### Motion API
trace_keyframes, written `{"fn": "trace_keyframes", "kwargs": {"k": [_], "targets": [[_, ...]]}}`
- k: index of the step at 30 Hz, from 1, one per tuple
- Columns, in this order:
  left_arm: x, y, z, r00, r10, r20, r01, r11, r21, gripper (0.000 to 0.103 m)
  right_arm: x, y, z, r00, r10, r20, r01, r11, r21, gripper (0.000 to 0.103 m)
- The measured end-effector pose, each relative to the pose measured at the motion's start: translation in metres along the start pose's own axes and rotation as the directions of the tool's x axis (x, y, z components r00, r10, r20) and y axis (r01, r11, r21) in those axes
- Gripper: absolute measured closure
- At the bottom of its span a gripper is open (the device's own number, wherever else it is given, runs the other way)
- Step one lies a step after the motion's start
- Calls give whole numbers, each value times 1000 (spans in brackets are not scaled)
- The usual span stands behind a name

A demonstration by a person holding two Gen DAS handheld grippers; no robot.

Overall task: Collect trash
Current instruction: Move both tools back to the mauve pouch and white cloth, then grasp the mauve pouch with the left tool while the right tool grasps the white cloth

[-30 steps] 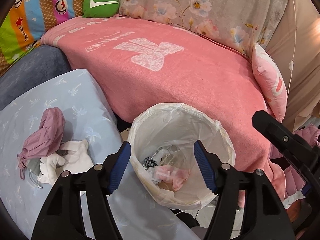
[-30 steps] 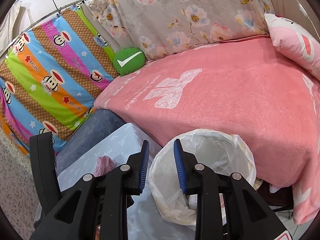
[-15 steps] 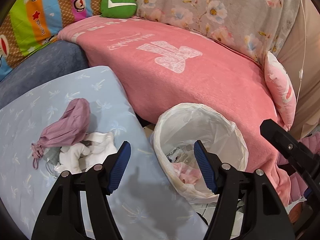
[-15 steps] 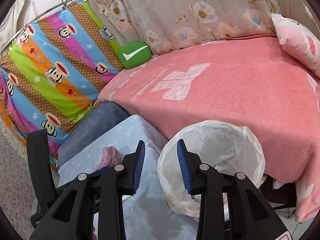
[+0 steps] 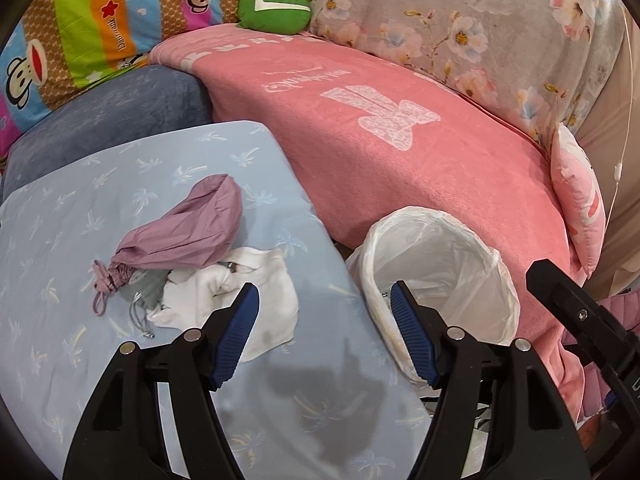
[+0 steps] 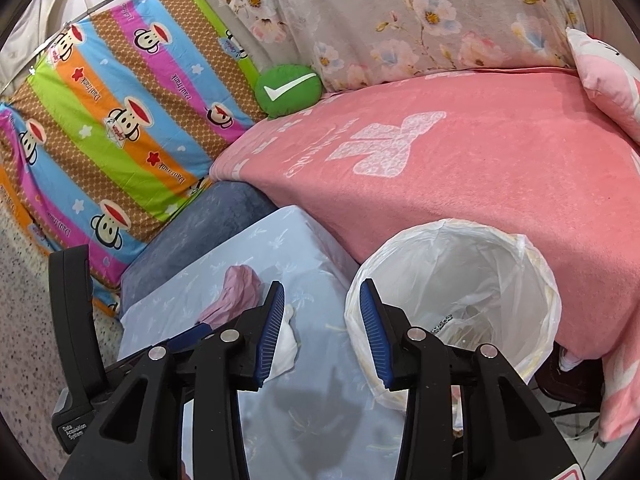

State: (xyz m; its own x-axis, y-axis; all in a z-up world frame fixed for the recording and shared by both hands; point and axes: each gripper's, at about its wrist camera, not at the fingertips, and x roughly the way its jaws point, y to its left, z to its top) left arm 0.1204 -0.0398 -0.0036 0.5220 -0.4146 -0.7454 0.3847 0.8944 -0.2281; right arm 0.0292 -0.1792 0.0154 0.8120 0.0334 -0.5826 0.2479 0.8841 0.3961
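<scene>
A bin lined with a white bag (image 5: 440, 264) stands between the pale blue table (image 5: 80, 216) and the pink sofa; it also shows in the right wrist view (image 6: 472, 280), with some trash at its bottom. On the table lie a mauve drawstring pouch (image 5: 192, 228), a small grey pouch (image 5: 146, 290) and a crumpled white cloth (image 5: 256, 288). My left gripper (image 5: 324, 300) is open and empty, above the table's right edge, just right of the white cloth. My right gripper (image 6: 322, 300) is open and empty, above the gap between table and bin.
A pink blanket (image 5: 400, 128) covers the sofa behind the bin. A green check-mark cushion (image 5: 276, 4) and a striped monkey-print cover (image 6: 120, 128) lie at the back left. A pink pillow (image 5: 580, 200) is at the right. A grey-blue cushion (image 5: 112, 116) adjoins the table.
Both grippers have moved left, from over the bin toward the table. The pouches and white cloth now sit nearer the left gripper. The right gripper's jaws have opened wider.
</scene>
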Motion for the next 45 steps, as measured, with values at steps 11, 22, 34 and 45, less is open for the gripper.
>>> {"fn": "trace_keyframes", "kwargs": {"k": [11, 22, 34, 45], "targets": [[3, 44, -9, 999, 47, -17, -48, 997, -59, 37, 19, 18, -15, 998, 16, -58, -18, 999, -32, 64], [15, 86, -4, 992, 118, -37, -122, 986, -113, 33, 50, 34, -30, 992, 27, -125, -34, 998, -47, 64], [52, 87, 22, 989, 138, -53, -142, 988, -61, 29, 97, 47, -29, 983, 32, -183, -43, 998, -56, 64], [45, 116, 27, 996, 71, -59, -79, 988, -135, 95, 141, 70, -46, 963, 59, -263, -84, 993, -84, 64]]}}
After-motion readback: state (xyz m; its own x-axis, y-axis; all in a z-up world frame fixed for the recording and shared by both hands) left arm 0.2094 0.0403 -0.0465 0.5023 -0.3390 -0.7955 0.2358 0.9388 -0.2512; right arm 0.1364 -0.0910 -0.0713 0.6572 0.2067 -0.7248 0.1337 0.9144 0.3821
